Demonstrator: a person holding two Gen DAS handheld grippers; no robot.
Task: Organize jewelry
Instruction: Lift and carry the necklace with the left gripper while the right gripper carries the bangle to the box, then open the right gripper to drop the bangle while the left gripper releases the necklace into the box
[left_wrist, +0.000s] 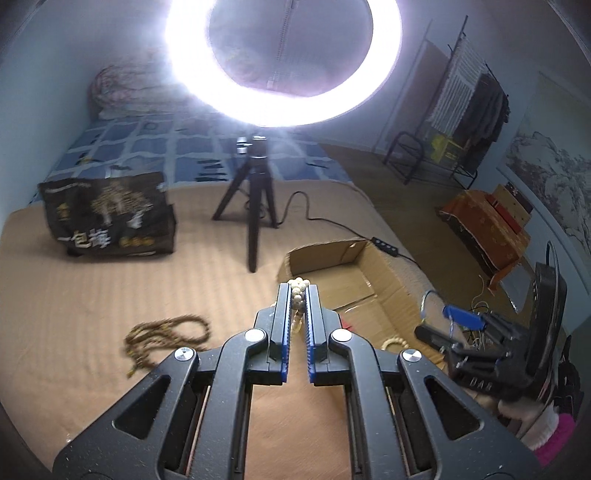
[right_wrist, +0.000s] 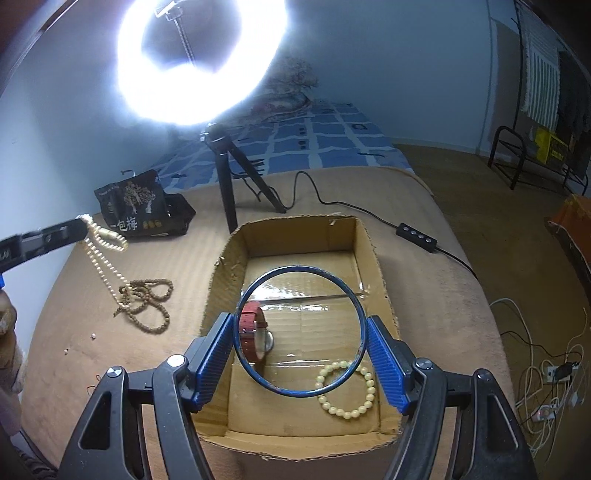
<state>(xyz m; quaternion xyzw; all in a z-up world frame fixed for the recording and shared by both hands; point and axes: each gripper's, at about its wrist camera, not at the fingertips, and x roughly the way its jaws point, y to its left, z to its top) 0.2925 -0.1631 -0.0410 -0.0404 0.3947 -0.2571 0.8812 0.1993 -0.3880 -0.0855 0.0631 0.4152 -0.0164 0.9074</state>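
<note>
My left gripper (left_wrist: 298, 287) is shut on a cream bead necklace (left_wrist: 297, 295) and holds it above the tan bed near the cardboard box (left_wrist: 388, 273). In the right wrist view the necklace (right_wrist: 98, 258) hangs from that gripper (right_wrist: 83, 222) down toward a brown bead strand (right_wrist: 147, 300) lying on the bed. My right gripper (right_wrist: 300, 319) is shut on a thin blue bangle (right_wrist: 295, 268), held over the open box (right_wrist: 295, 236). A red-strapped watch (right_wrist: 255, 328) and a cream bead bracelet (right_wrist: 347, 415) lie inside the box.
A ring light on a black tripod (right_wrist: 225, 184) stands behind the box, with its cable and control switch (right_wrist: 415, 234) running to the right. A black printed bag (right_wrist: 144, 210) sits at the back left. Tangled cords (right_wrist: 546, 373) lie on the floor at right.
</note>
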